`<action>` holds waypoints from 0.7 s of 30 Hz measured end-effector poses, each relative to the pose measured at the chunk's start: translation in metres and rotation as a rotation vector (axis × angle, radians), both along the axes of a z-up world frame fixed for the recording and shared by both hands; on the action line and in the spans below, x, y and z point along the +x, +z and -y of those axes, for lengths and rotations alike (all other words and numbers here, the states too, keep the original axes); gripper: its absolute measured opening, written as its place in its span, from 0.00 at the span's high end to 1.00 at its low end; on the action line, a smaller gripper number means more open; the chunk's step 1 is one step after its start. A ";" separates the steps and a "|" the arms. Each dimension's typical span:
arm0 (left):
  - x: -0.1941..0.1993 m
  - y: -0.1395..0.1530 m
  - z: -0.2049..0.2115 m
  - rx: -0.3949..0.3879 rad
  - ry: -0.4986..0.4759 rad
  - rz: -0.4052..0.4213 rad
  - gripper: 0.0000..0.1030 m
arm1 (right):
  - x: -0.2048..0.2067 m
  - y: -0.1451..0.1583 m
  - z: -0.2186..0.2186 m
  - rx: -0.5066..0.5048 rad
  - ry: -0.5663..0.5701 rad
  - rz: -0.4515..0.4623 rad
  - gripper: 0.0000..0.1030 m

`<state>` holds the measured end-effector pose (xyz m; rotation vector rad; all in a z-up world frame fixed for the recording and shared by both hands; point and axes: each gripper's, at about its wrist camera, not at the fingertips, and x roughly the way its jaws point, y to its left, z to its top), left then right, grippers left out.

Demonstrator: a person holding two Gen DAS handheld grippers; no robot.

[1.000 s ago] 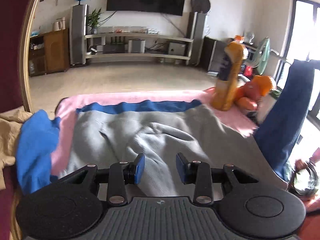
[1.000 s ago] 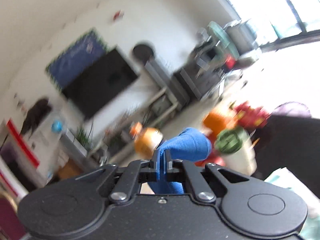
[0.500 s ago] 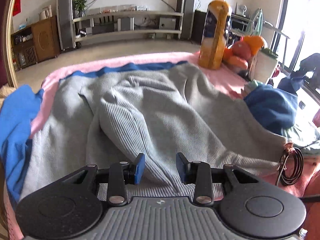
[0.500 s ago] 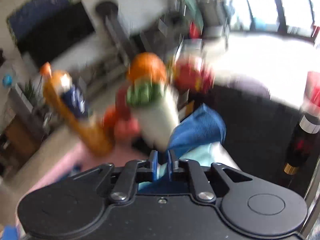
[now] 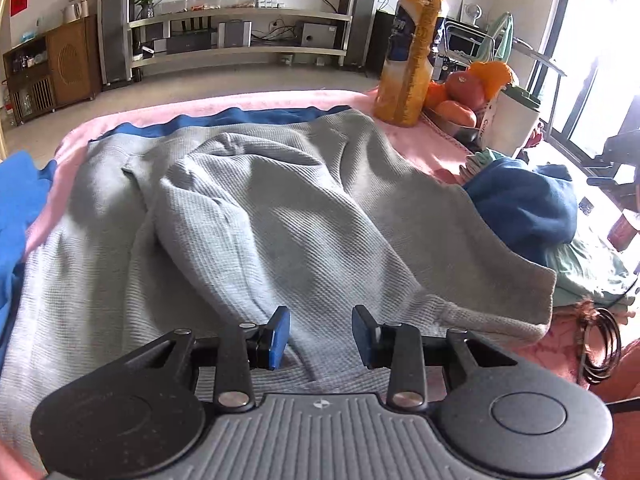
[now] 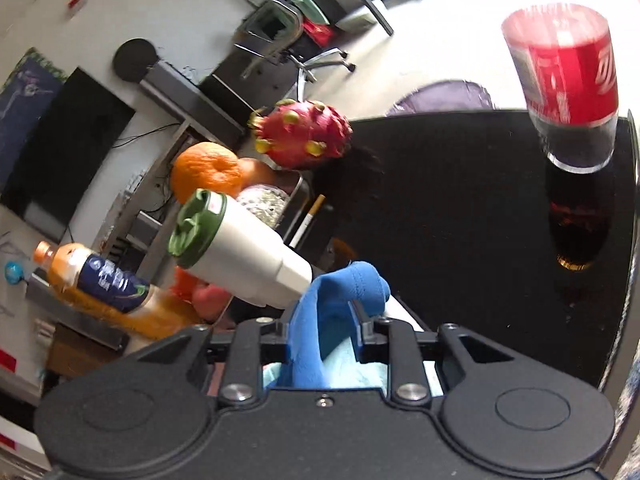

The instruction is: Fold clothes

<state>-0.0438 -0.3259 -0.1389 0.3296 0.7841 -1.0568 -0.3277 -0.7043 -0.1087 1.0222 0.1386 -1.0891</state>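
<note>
Over the grey sweater [image 5: 256,216] the left tool [image 5: 320,336] gapes empty; the right tool [image 6: 322,332], parted, straddles blue cloth [image 6: 320,320].

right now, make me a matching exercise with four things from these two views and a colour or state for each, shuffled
Things:
1. sweater
2. left gripper
3. dragon fruit
4. tumbler lid

Descriptions:
A. green
B. open, nothing between its fingers
C. grey, spread out flat
D. pink-red with yellow-green tips

Pairs: 1-C, 2-B, 3-D, 4-A
</note>
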 end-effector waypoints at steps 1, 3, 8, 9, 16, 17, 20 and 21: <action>-0.001 -0.001 0.001 0.005 0.001 -0.001 0.66 | 0.003 -0.003 0.003 0.002 -0.007 -0.016 0.72; -0.002 -0.003 0.001 0.013 0.008 -0.006 0.66 | 0.009 -0.008 0.008 0.006 -0.022 -0.048 0.70; -0.002 -0.005 -0.003 0.024 0.023 -0.007 0.66 | 0.024 -0.021 0.022 0.014 -0.058 -0.131 0.89; -0.002 -0.005 -0.004 0.023 0.023 -0.007 0.66 | 0.028 -0.022 0.025 0.004 -0.055 -0.159 0.99; 0.000 -0.008 -0.006 0.017 0.022 -0.019 0.66 | 0.029 0.003 0.008 -0.025 -0.011 -0.080 0.97; 0.001 -0.008 -0.006 0.017 0.021 -0.021 0.66 | 0.022 0.002 0.009 -0.002 -0.057 -0.091 0.97; 0.001 -0.010 -0.007 0.017 0.017 -0.029 0.66 | 0.008 -0.010 0.019 0.054 -0.096 -0.093 0.94; 0.001 -0.011 -0.006 0.018 0.016 -0.029 0.66 | 0.004 -0.016 0.024 0.072 -0.096 -0.090 0.93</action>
